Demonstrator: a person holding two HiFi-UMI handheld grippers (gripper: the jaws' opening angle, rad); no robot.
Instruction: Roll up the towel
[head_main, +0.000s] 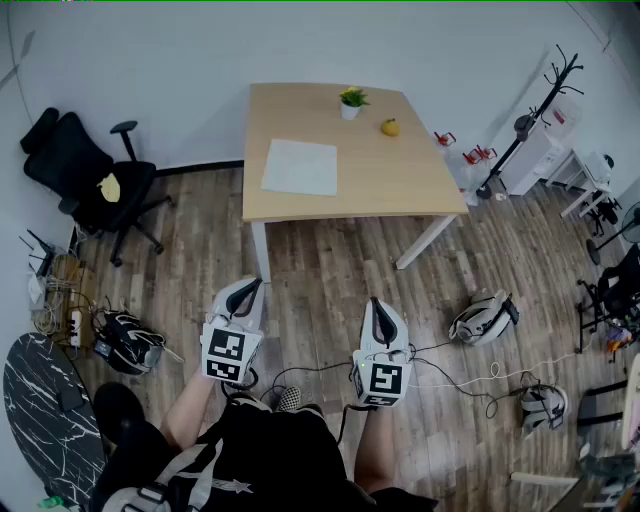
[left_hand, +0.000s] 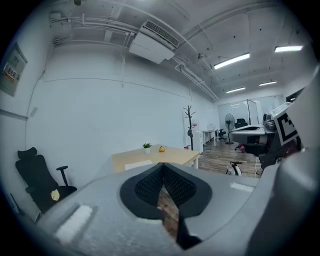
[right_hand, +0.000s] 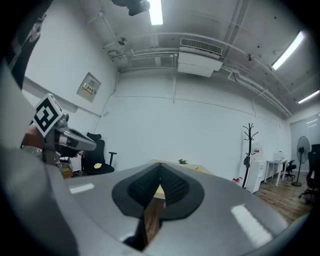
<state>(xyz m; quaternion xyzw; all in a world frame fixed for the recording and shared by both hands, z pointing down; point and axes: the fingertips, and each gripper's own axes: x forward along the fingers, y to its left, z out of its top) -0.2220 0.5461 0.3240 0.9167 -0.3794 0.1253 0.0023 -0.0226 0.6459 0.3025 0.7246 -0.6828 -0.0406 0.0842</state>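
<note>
While both tongs hover over the wood floor (head_main: 330, 265), well apart from the table (head_main: 410, 185), the head view puts the left gripper (head_main: 245, 290) at about 7 o'clock and the right gripper (head_main: 381, 308) at 5 o'clock. Each is clenched on nothing. The towel (head_main: 300, 167) lies flat and unrolled on the table at 12 o'clock, on the tabletop's 8 o'clock part. A potted plant (head_main: 351, 102) stands near the far edge, with a yellow fruit (head_main: 390, 127) at its 4 o'clock. An office chair (head_main: 90, 175) sits at 10 o'clock and a coat rack (head_main: 530, 120) at 2 o'clock.

In the left gripper view the jaws are pressed together with nothing between them. Straight past their tips, at 12 o'clock, stands the table, and the towel shows as a pale patch on its near side. The chair is at 8 o'clock, and the right gripper's marker cube is at 3 o'clock.

In the right gripper view the jaws are likewise closed and empty. The table peeks over them at 12 o'clock, but the towel cannot be made out. The left gripper's cube is at 9 o'clock and the coat rack at 3 o'clock.
</note>
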